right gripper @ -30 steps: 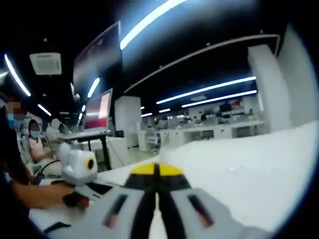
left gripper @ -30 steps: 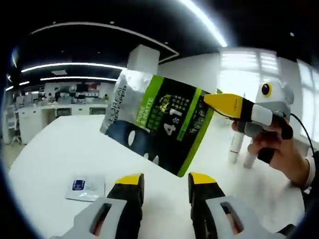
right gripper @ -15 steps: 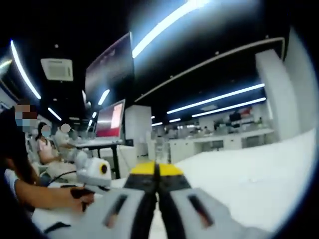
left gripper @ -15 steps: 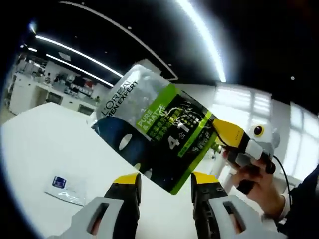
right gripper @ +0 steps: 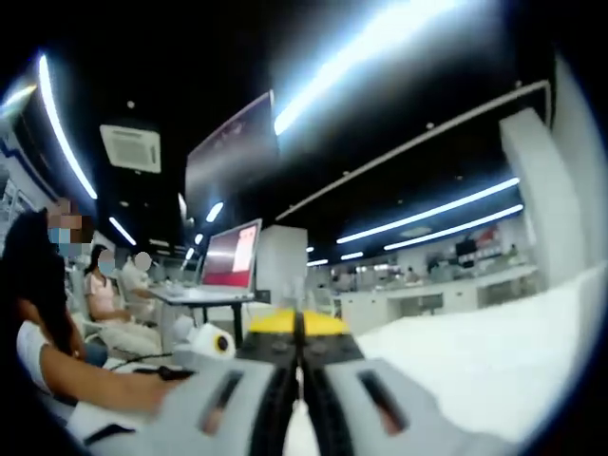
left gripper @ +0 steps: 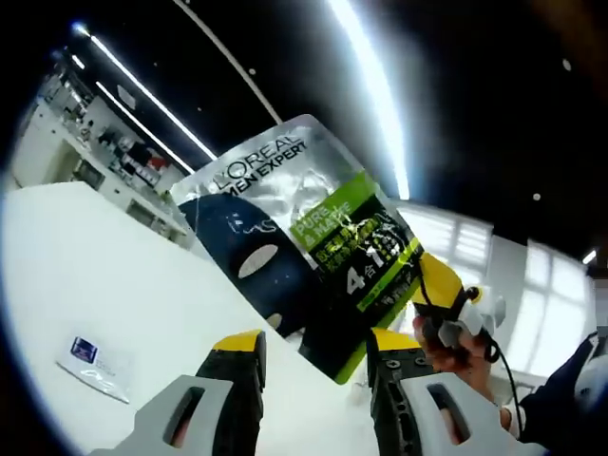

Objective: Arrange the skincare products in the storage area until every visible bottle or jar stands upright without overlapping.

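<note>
A flat pouch, silver at the top, dark blue and green below, printed "L'OREAL MEN EXPERT", hangs tilted in the air above the white table. My right gripper comes in from the right and is shut on the pouch's lower right edge, with a hand around its handle. In the right gripper view its jaws stand pressed together. My left gripper is open just below the pouch, with the pouch's bottom corner above the gap and not touching either jaw.
A small white sachet with a blue mark lies flat on the table at the lower left. The right gripper view looks across the white table to desks, a monitor and seated people at the left.
Both cameras have tilted upward, so more ceiling shows. The pouch, still held by the right gripper, now stands more upright and closer above the left jaws.
</note>
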